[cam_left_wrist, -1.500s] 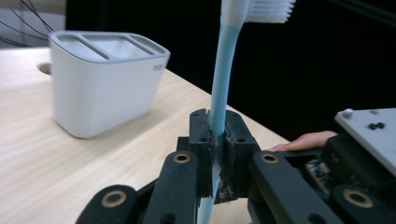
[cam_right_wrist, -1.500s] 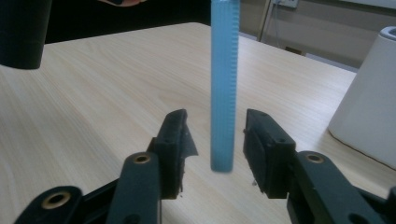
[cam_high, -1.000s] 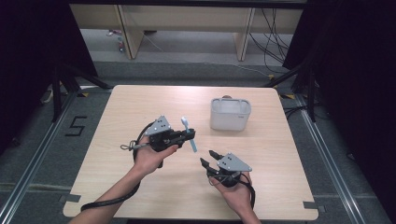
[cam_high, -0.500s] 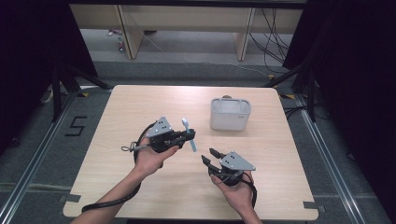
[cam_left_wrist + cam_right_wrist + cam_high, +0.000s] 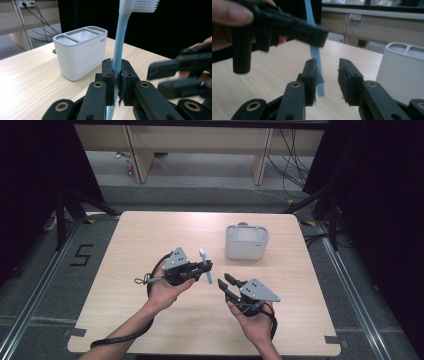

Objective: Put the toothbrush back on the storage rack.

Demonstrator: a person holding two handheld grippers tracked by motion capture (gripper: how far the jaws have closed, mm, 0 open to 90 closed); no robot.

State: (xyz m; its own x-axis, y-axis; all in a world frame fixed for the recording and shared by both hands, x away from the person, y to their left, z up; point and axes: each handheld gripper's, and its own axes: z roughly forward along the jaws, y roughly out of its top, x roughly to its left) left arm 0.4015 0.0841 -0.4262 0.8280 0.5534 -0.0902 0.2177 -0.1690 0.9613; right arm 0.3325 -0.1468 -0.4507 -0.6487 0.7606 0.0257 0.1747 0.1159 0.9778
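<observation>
- Our left gripper [image 5: 204, 268] clamps the blue toothbrush [image 5: 205, 271] mid-frame above the tabletop [image 5: 150, 235] (bristles up)
- Our right gripper [image 5: 223, 282], jaws closing, stands apart around the handle's tip, near the white holder [image 5: 246, 242]

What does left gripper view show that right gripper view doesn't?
Left gripper view: the toothbrush's white bristle head at the top, and the left gripper shut on the blue handle.

Right gripper view: the handle's lower end hanging free between the right gripper's jaws, which have just been closing but do not yet press on it; a fingertip at upper left.

Both: the blue toothbrush, the white holder, the wooden table, and the other gripper.
</observation>
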